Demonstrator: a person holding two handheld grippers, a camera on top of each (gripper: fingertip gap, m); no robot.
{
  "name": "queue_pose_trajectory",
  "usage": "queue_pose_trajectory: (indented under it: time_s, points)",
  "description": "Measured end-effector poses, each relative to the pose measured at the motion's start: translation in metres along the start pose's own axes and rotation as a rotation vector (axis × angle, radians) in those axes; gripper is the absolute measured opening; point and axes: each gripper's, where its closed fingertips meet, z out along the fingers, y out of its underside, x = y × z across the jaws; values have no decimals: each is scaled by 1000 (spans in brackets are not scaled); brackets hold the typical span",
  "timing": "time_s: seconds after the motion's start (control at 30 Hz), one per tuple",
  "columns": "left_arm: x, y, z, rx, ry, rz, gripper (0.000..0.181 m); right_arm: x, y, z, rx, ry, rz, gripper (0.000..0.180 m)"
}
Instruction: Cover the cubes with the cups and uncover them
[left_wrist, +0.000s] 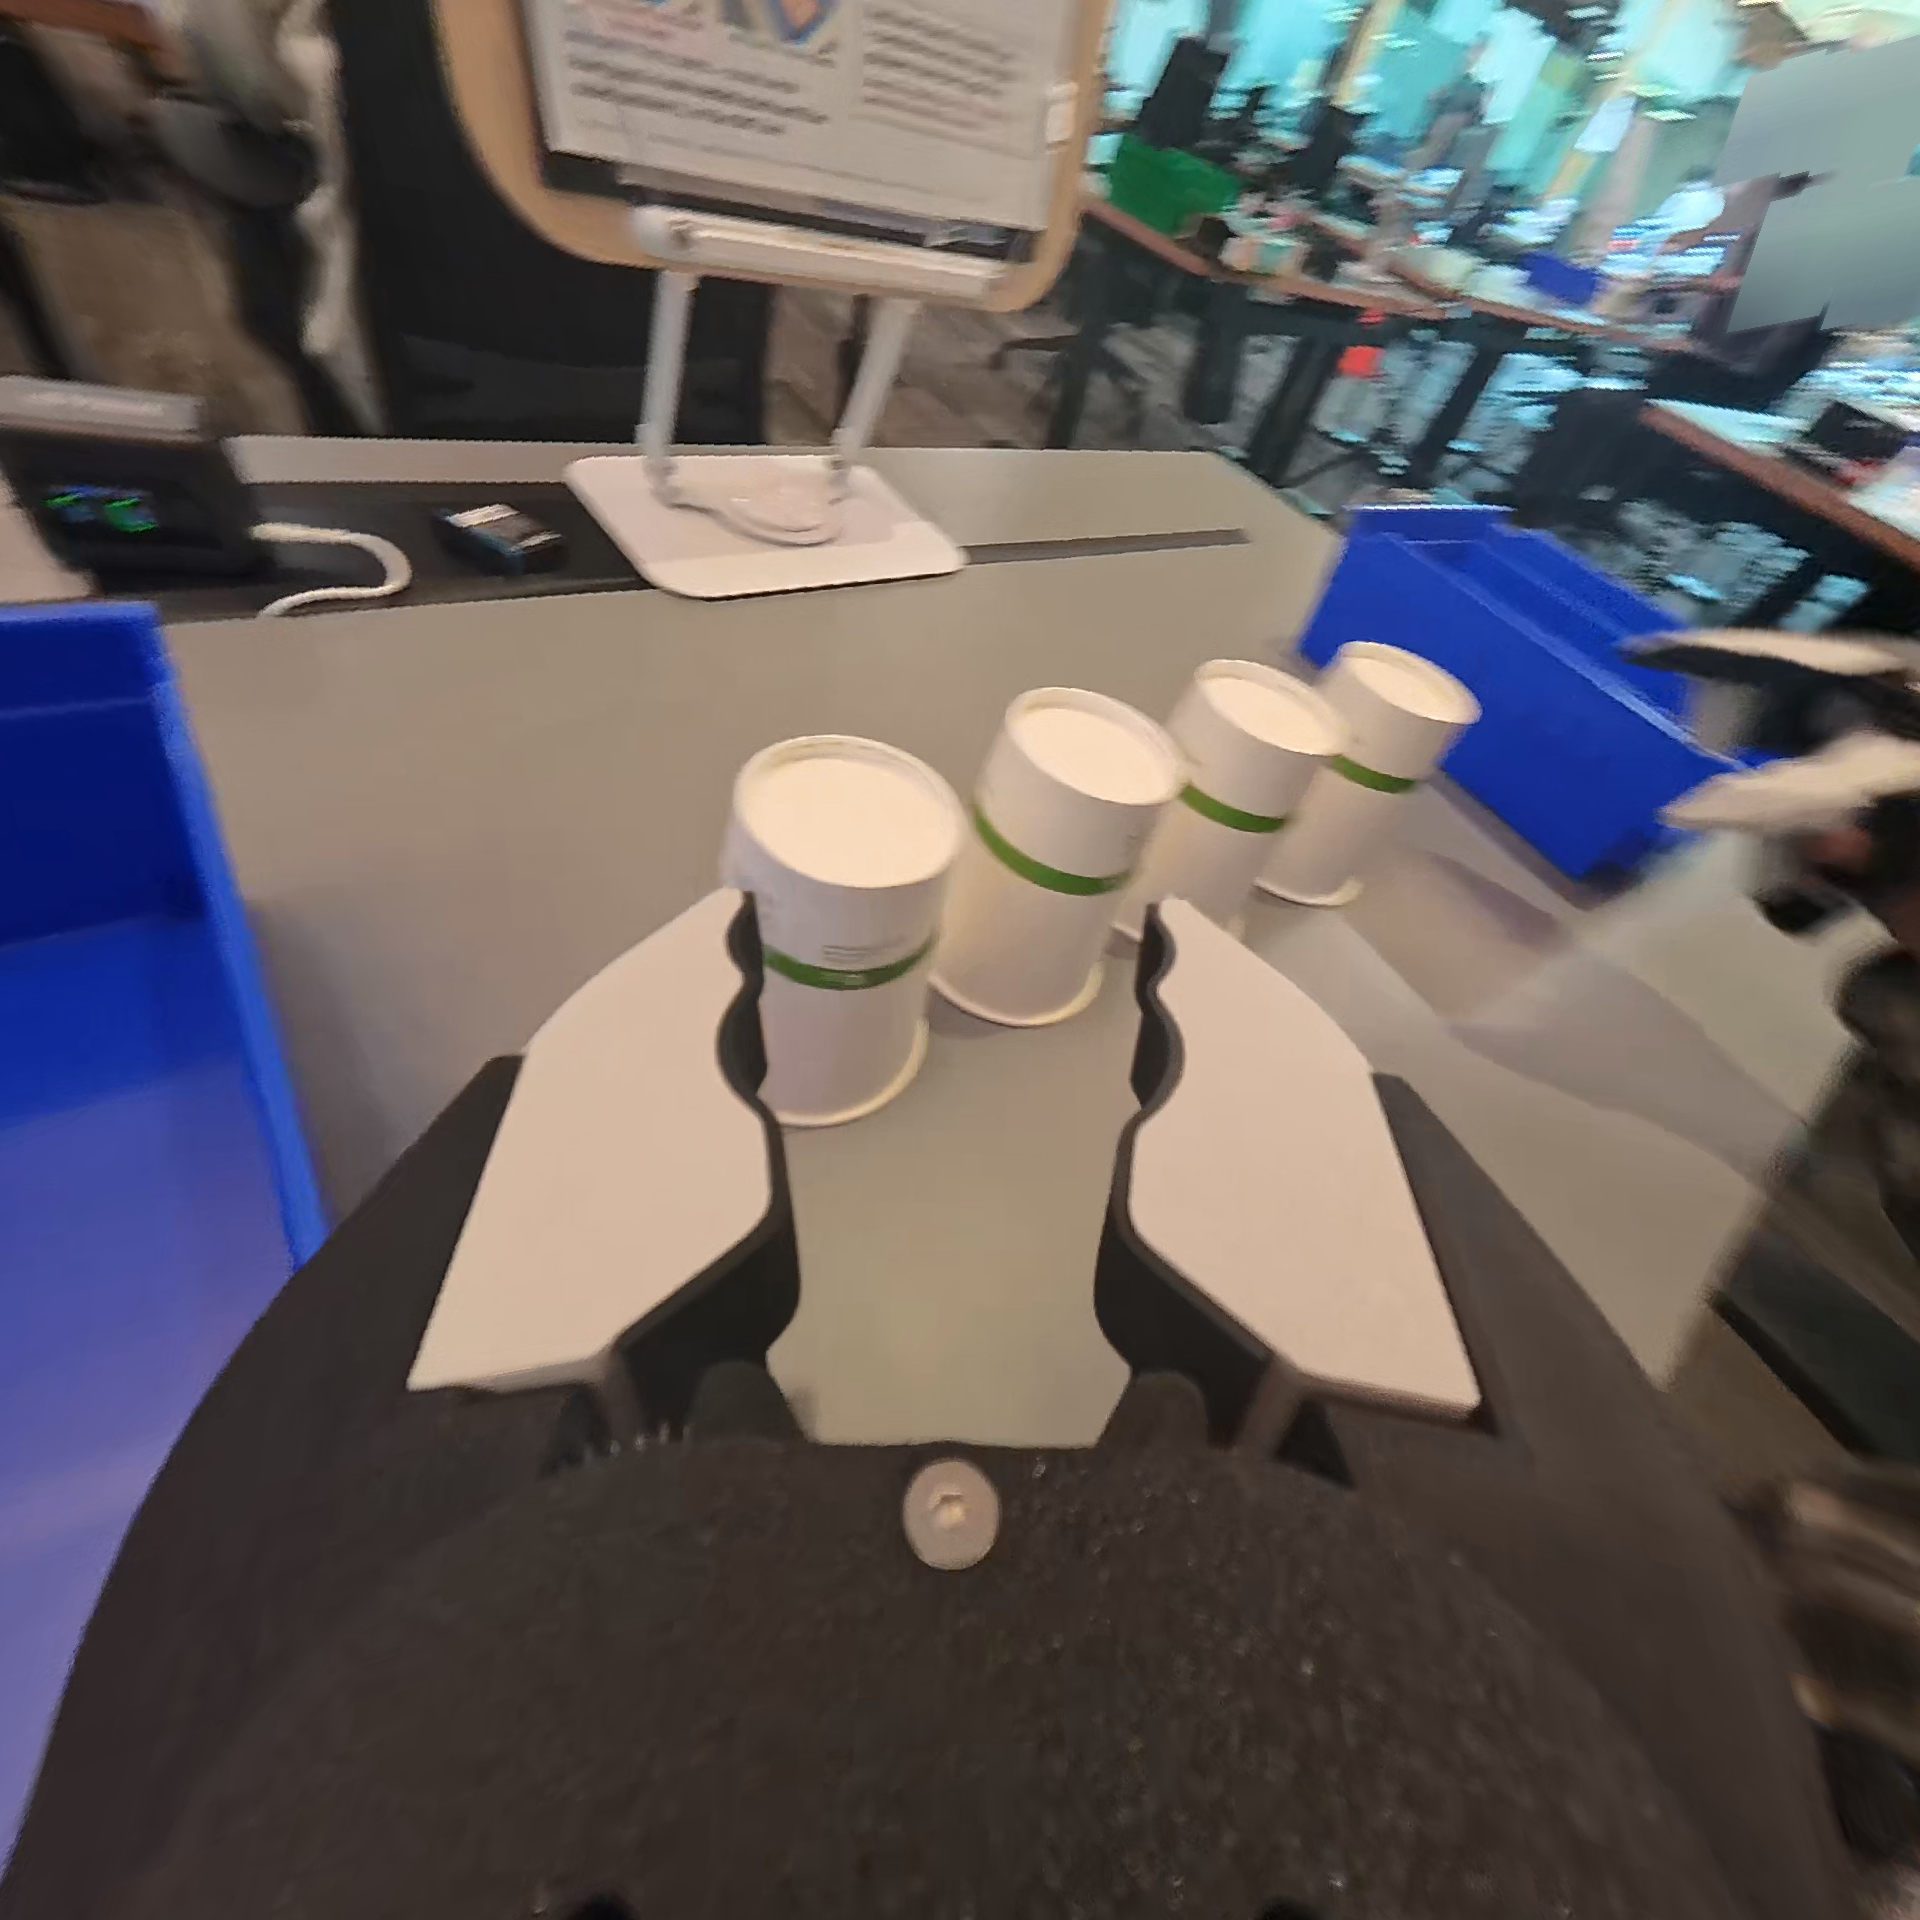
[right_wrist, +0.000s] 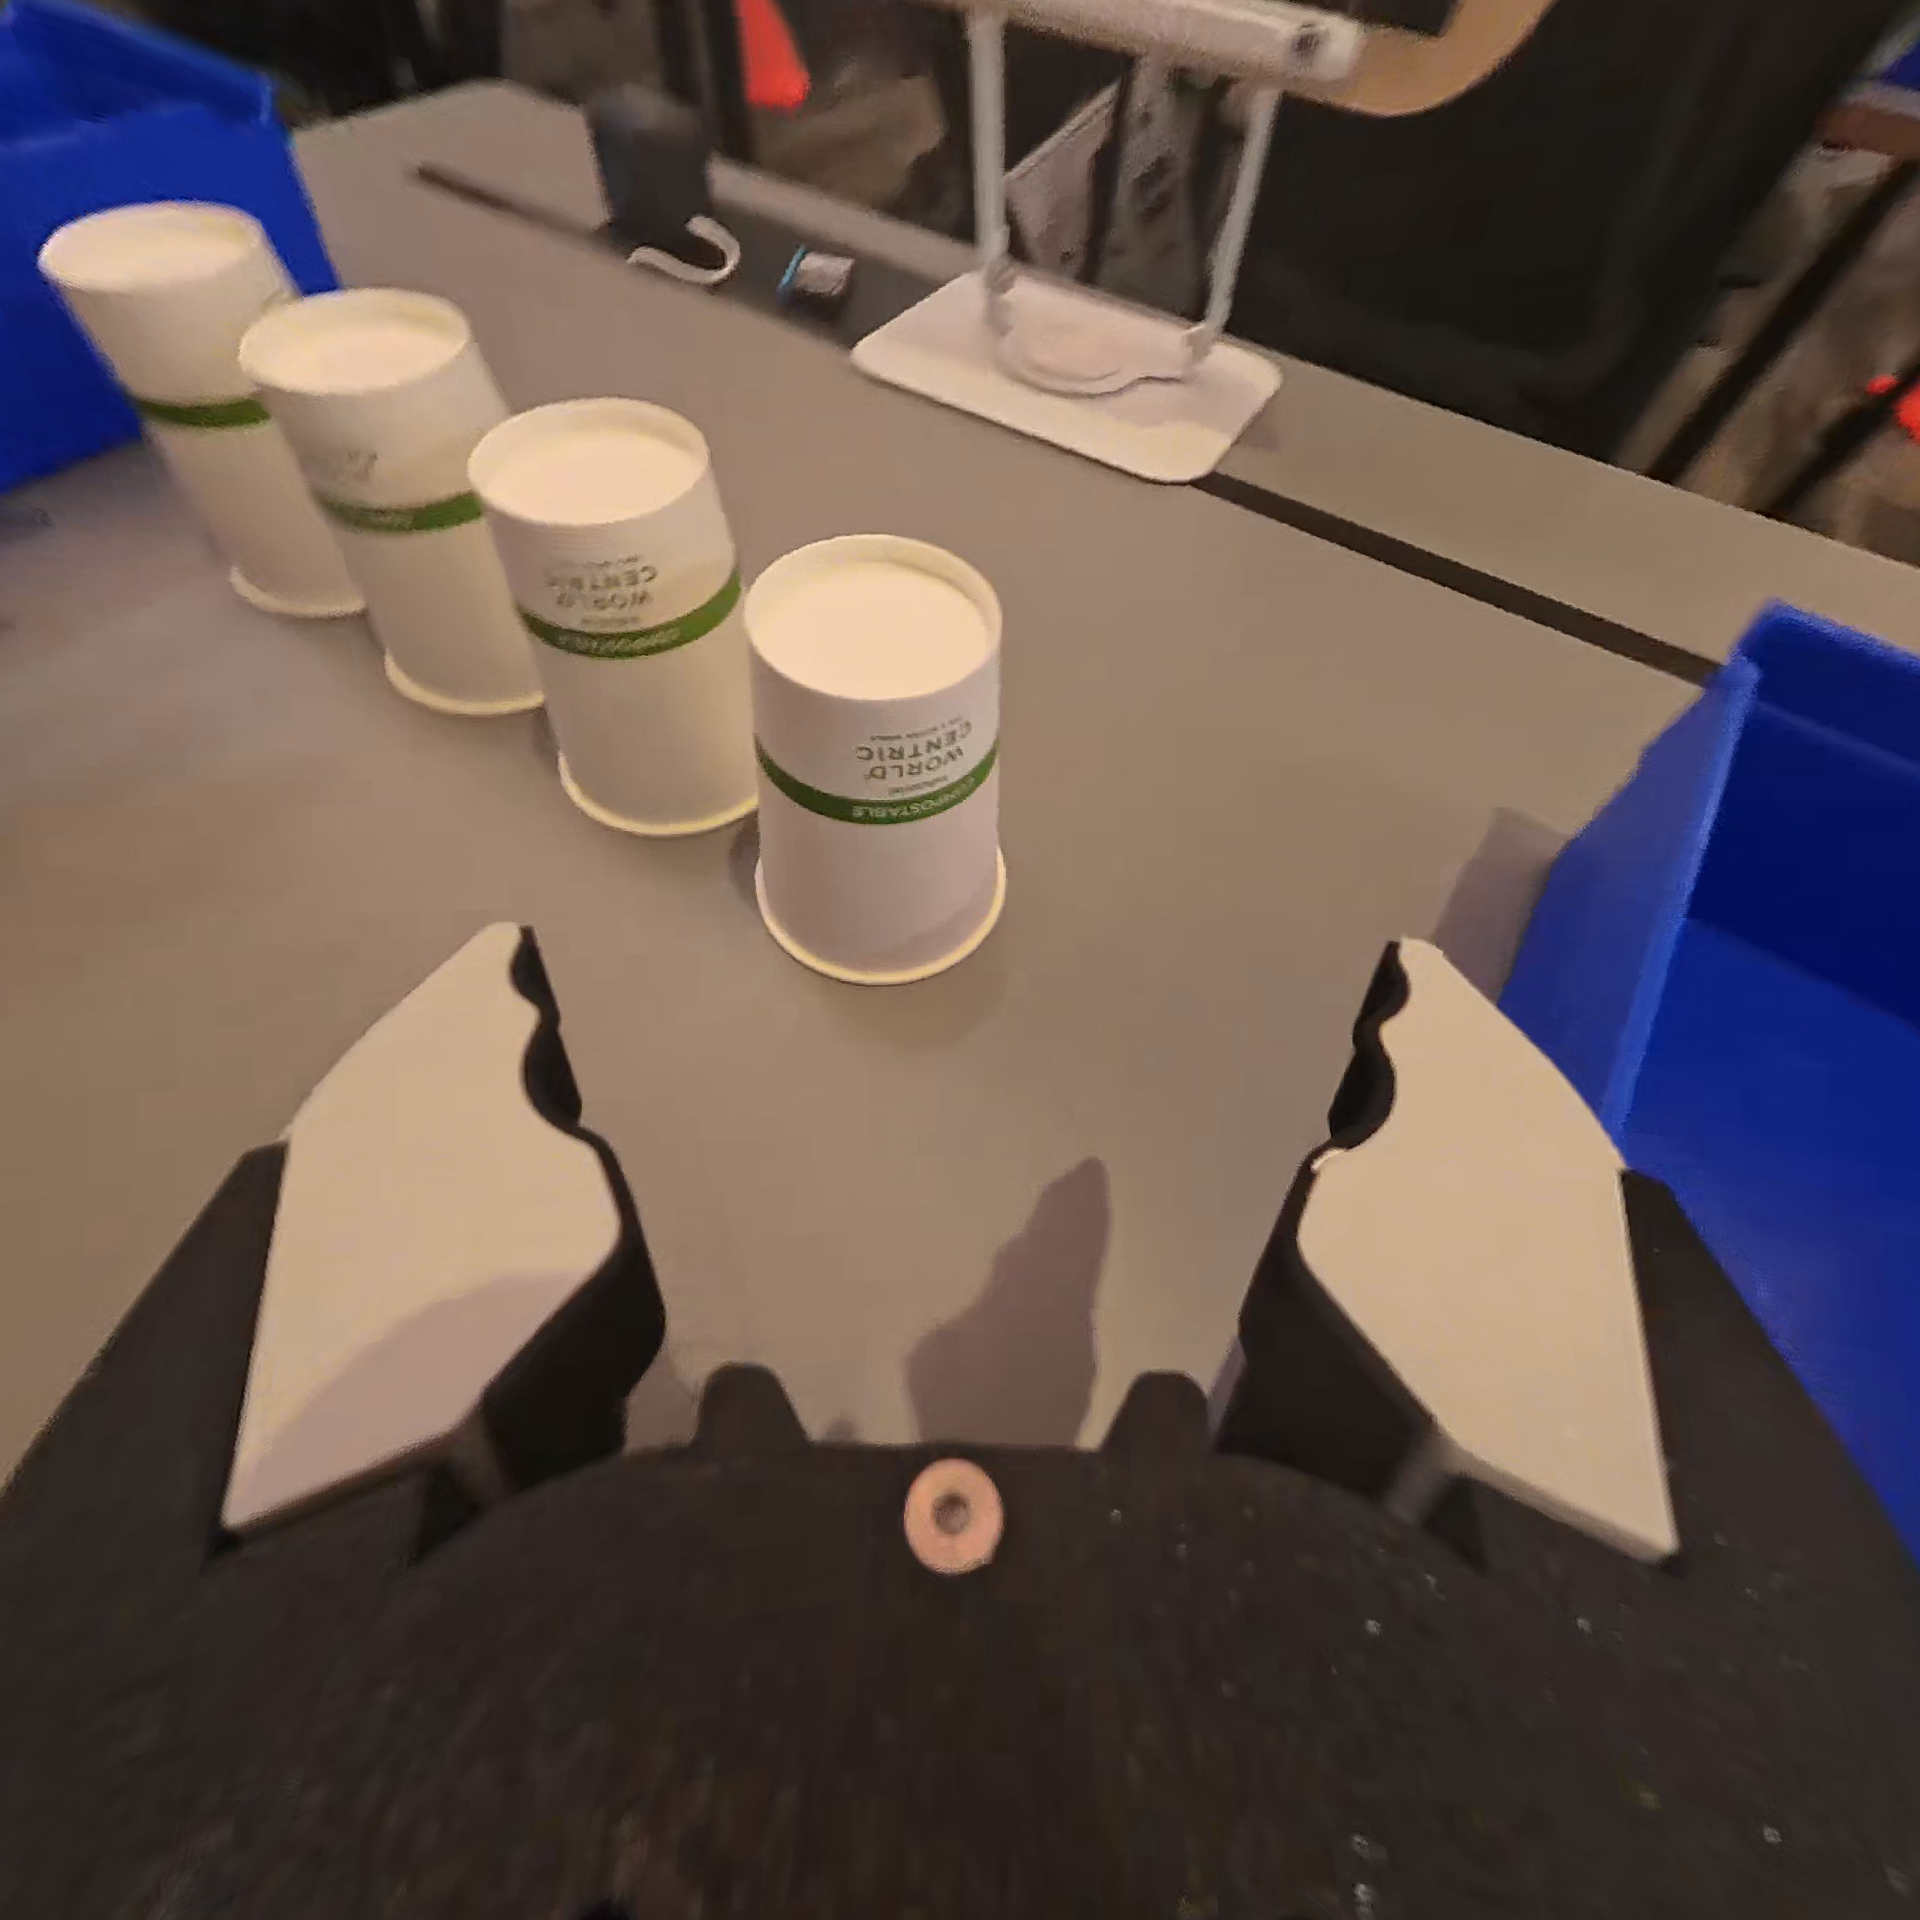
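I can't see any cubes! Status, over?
Both tongs open: left tongs around end cup, right tongs empty. Four cups upside down. Cubes hidden.

Left gripper (left_wrist: 940, 920) low centre of frame, jaws parted; right gripper (right_wrist: 956, 951) jaws spread wider.

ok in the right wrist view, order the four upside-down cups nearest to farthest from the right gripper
From the right gripper:
1. Cup ahead of the fingers, nearest.
2. Second cup, left of it.
3. Third cup, farther left.
4. Last cup, by the left blue bin.
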Motion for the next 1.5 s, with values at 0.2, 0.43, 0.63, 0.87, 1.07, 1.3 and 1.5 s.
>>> queue_pose_trajectory:
  time_s: [0.2,0.43,0.63,0.87,1.07,1.3,1.5]
  points:
    - [-13,6,28,0,-79,41,82,-5,6,-8,124,54,77,136]
    - [-13,3,48,-125,103,162,90,-24,2,-10,154,-63,32,135]
    - [-21,21,67,-347,251,225,105,-30,-1,-11,186,-112,20,134]
    - [-36,42,82,-587,189,351,128,-34,0,-6,178,-129,-15,133]
    - [-35,47,88,-660,230,404,129,-41,1,-4,184,-170,-19,132]
    - [-35,55,93,-758,271,440,123,-46,1,-3,177,-191,-52,130]
    - [-37,64,96,-819,290,431,114,-50,2,-2,171,-207,-67,129]
